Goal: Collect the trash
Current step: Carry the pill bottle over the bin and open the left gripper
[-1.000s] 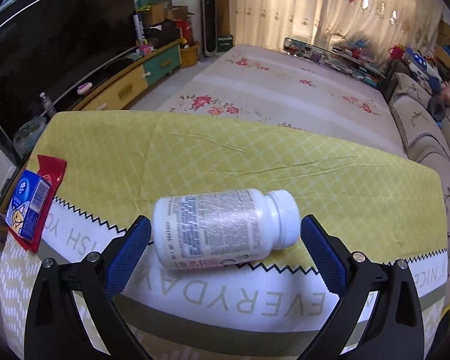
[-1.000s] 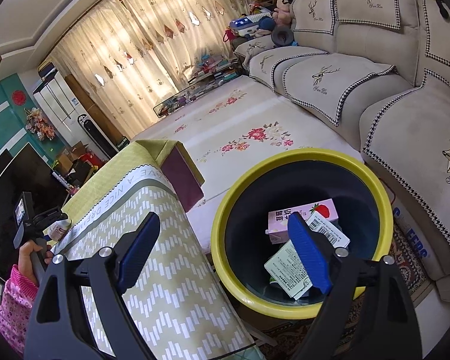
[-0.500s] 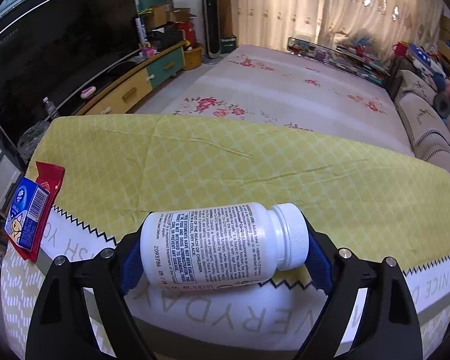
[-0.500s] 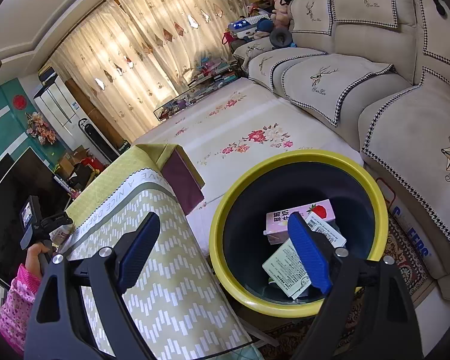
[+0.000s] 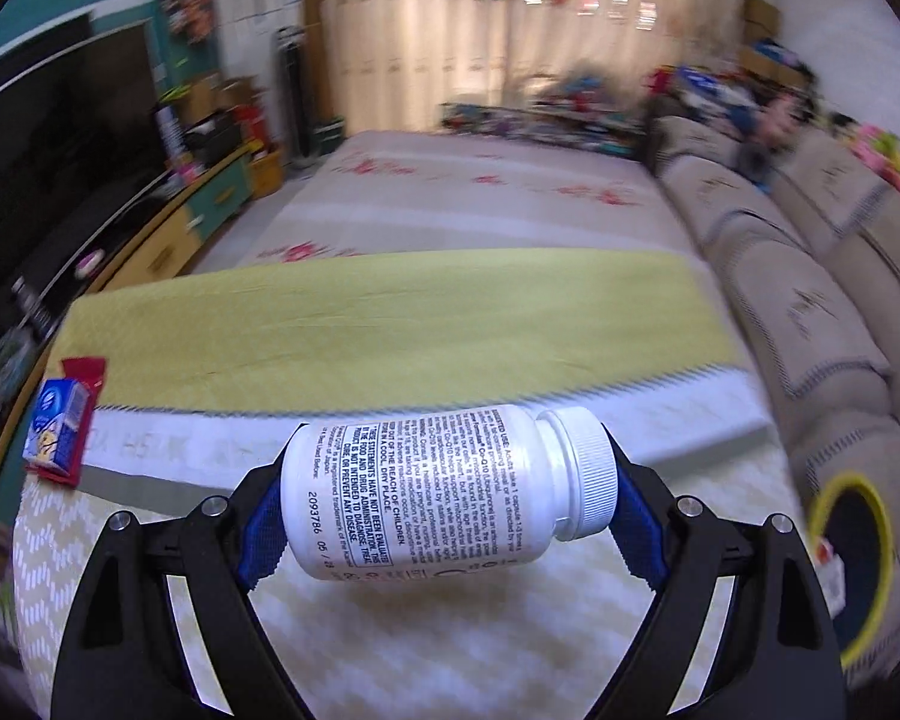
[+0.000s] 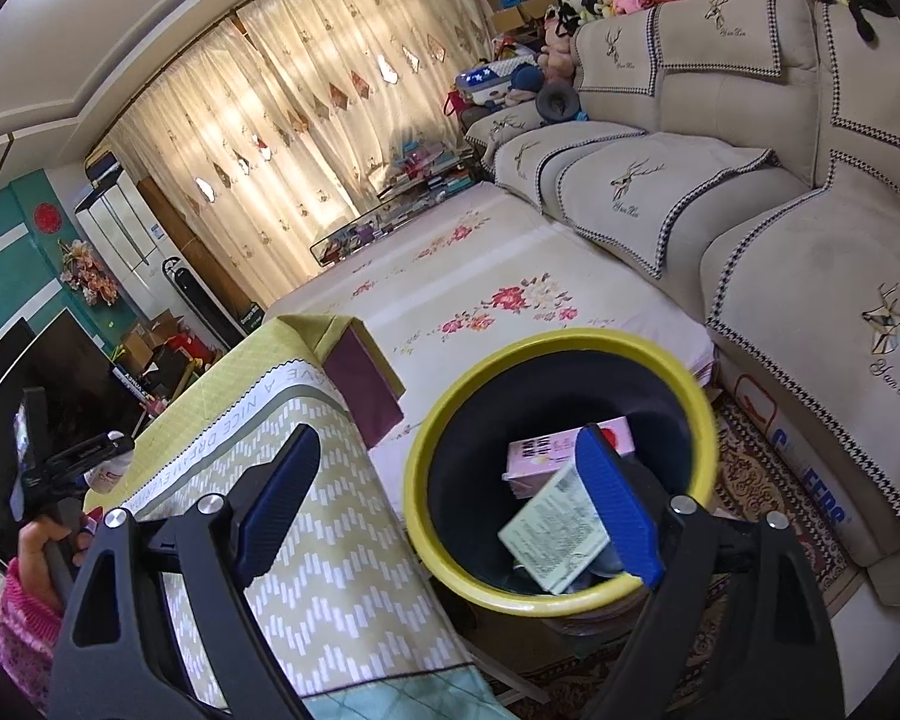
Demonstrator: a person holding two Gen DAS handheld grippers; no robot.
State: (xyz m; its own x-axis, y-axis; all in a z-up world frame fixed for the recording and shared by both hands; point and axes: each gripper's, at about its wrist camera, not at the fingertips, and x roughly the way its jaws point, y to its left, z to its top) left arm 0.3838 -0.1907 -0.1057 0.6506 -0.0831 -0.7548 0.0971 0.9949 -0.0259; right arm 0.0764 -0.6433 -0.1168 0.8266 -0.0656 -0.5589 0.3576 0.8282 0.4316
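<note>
Surface keeps a blue carton at its left edge; your left tool clamps the white bottle airborne, right tool gapes empty over the bin holding two cartons.

White plastic pill bottle with a ribbed white cap and tiny black print all over the label. Blue pads on the black gripper fingers. Tablecloth is yellow-green up top with a faint lattice, then a white band with grey lettering, then olive-and-white zigzag dashes nearer. Small blue carton on a red wrapper at the left. Round bin: yellow rim, dark navy inside, with a pink box. Beige sofa, houndstooth trim.
</note>
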